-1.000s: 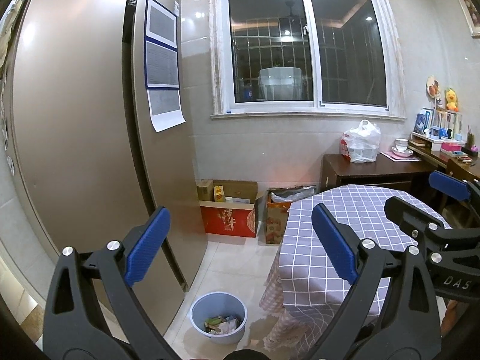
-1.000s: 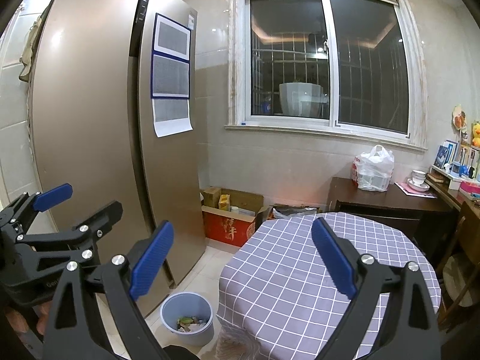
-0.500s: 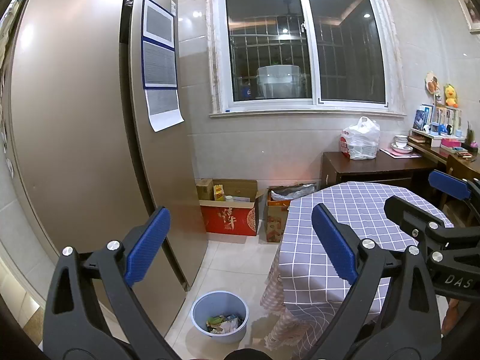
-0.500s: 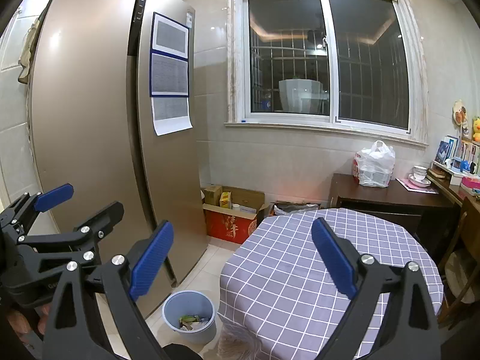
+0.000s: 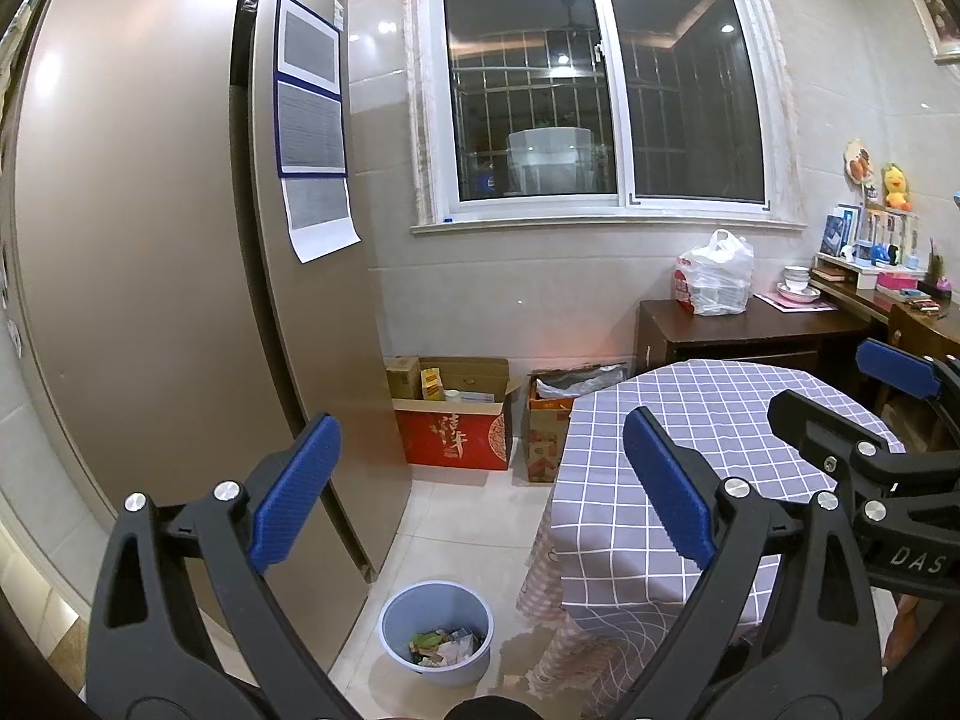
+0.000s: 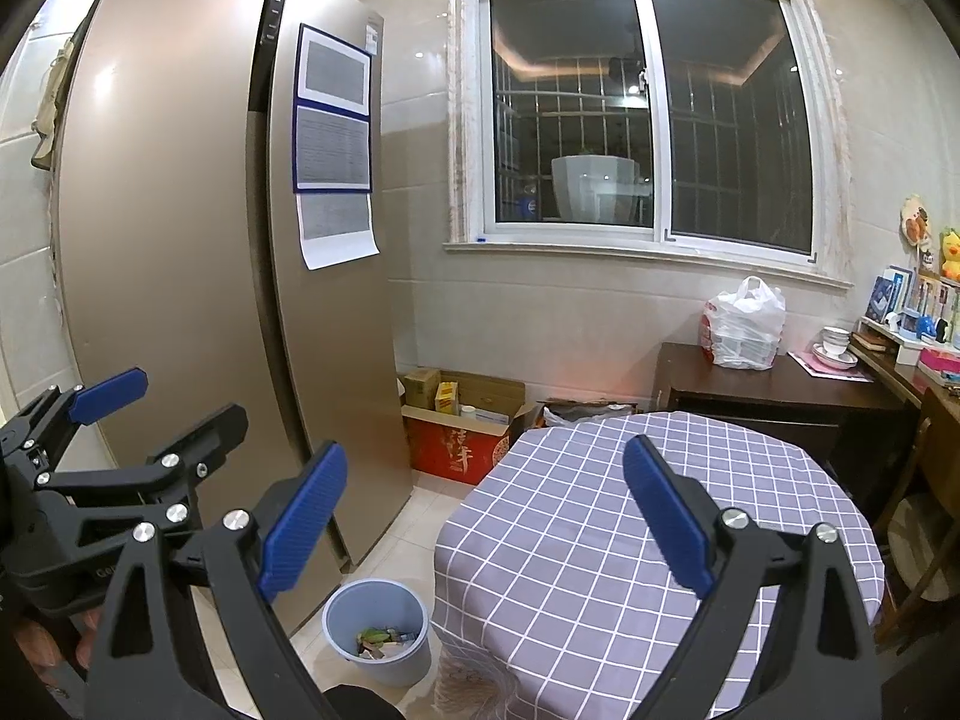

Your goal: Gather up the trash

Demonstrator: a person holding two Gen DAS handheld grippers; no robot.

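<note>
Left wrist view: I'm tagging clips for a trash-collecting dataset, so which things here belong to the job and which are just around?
Job:
- blue bin, wrappers inside
- left tongs, open, holding nothing
- right tongs, open, holding nothing

Just around:
- fridge
- checked tablecloth
- red cardboard box
- white plastic bag

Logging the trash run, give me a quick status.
Left gripper and right gripper open, empty. Blue bin on floor by fridge, trash inside. Table beside bin; nothing blocking.

Both grippers are held up side by side: the left gripper (image 5: 480,492) and the right gripper (image 6: 483,516) gape wide, holding nothing.
</note>
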